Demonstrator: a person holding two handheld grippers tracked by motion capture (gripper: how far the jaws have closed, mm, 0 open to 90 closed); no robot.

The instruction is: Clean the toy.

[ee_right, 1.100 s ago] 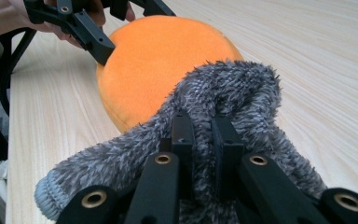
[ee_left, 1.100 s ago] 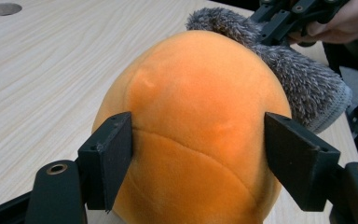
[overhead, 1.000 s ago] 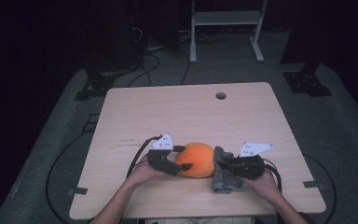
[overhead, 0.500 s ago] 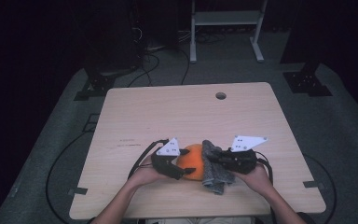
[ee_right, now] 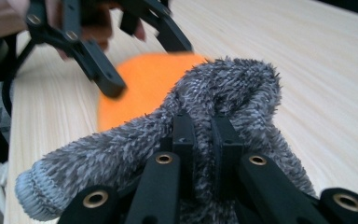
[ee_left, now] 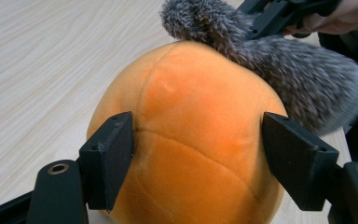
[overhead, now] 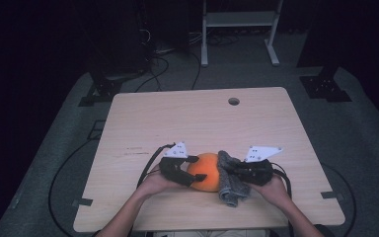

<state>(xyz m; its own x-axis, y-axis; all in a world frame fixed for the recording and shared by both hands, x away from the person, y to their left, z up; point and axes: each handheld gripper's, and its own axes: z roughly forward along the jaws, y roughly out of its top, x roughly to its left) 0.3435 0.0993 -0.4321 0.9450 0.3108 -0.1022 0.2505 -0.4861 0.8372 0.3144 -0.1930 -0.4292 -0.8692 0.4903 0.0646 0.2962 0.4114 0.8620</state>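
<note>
Wooden table [overhead: 197, 118], one: pale top, a round hole near the far edge. Orange plush ball [ee_left: 191, 135], one: rests near the table's front edge, looks light, soft and yielding; best taken across its widest girth. Left gripper [ee_left: 200, 163] straddles it there, jaws pressing both flanks. Grey fuzzy sock [ee_right: 223, 107], one: limp, light, drapes against the ball's side. Right gripper [ee_right: 203, 140] pinches a fold of it, jaws pressed together.
</note>
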